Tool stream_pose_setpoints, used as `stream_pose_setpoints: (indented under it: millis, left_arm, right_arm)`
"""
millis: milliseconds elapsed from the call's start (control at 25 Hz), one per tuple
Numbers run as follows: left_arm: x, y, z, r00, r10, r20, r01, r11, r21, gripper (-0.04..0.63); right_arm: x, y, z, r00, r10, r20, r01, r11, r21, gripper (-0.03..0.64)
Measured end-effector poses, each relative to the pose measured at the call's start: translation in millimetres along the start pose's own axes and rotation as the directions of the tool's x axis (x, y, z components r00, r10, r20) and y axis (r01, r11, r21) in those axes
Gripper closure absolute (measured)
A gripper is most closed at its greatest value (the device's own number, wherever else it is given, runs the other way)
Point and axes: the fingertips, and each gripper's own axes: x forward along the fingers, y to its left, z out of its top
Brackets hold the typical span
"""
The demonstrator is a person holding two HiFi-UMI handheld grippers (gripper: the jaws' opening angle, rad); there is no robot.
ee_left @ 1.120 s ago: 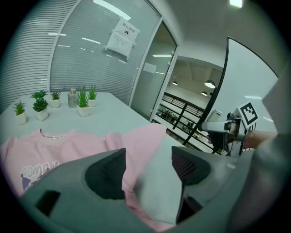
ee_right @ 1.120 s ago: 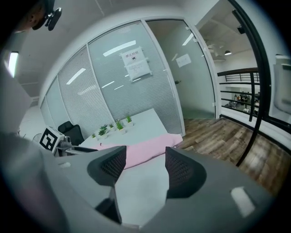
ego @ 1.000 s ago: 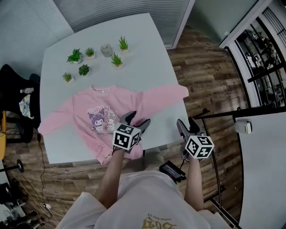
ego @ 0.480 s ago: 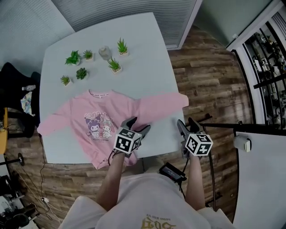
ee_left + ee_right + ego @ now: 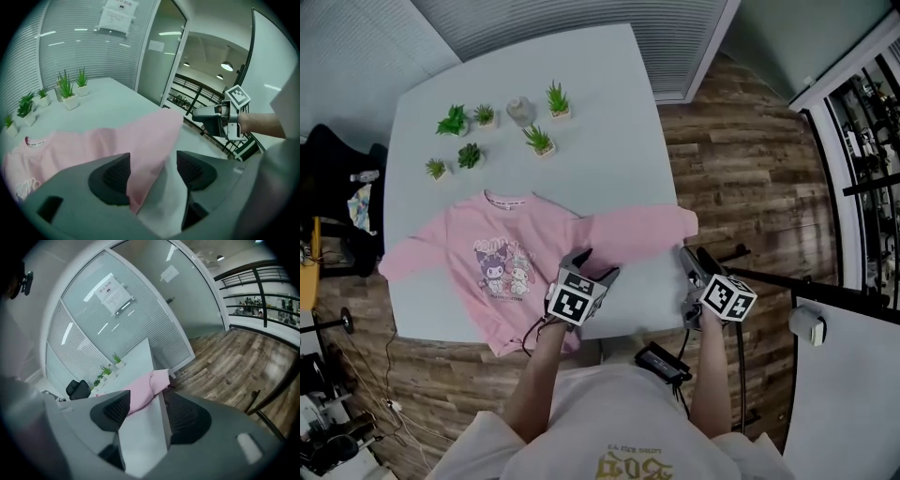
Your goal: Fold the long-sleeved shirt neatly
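White table (image 5: 609,112) carries the pink long-sleeved shirt (image 5: 487,234) spread flat, with potted plants (image 5: 539,139) beyond its collar. The left gripper (image 5: 595,263) has its jaws wide, the outstretched sleeve (image 5: 642,225) running between them. The right gripper (image 5: 696,255), jaws also apart and empty, sits just off the table's near corner.

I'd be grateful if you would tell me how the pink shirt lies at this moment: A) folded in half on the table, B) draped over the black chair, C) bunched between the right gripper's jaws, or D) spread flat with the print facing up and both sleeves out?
D: the pink shirt lies flat on the table, cartoon print upward, with one sleeve stretched toward the head view's right and the other sleeve toward its left.
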Motion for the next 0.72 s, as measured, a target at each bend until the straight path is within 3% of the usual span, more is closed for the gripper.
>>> stream_pose_setpoints:
  millis: [120,320,440,720]
  left_arm:
    - [4.7,0.4,6.8,1.000,0.001,0.004,-0.001,1.000,-0.013,0.283]
    - [19.0,-7.6,18.0,1.000,0.012,-0.005,-0.012,0.997,0.070,0.290]
    - [27.1,-10.8,23.3,1.000,0.007,-0.014,-0.006,0.997,0.079,0.291]
    - [34.1,-12.1,25.5,0.999,0.007,-0.044,-0.003,0.996,0.095,0.299]
  right_arm:
    - [10.8,-1.3,3.6,1.000,0.018,-0.010,-0.018,1.000,0.011,0.348]
    - [23.6,-7.7,14.3,1.000,0.021,-0.006,-0.021,0.999,0.027,0.353]
    - [32.0,-10.6,16.8,0.999,0.027,-0.020,-0.026,0.998,0.051,0.351]
    - [42.1,-26.6,22.6,0.998,0.061,0.017,-0.064,0.957,0.281,0.350]
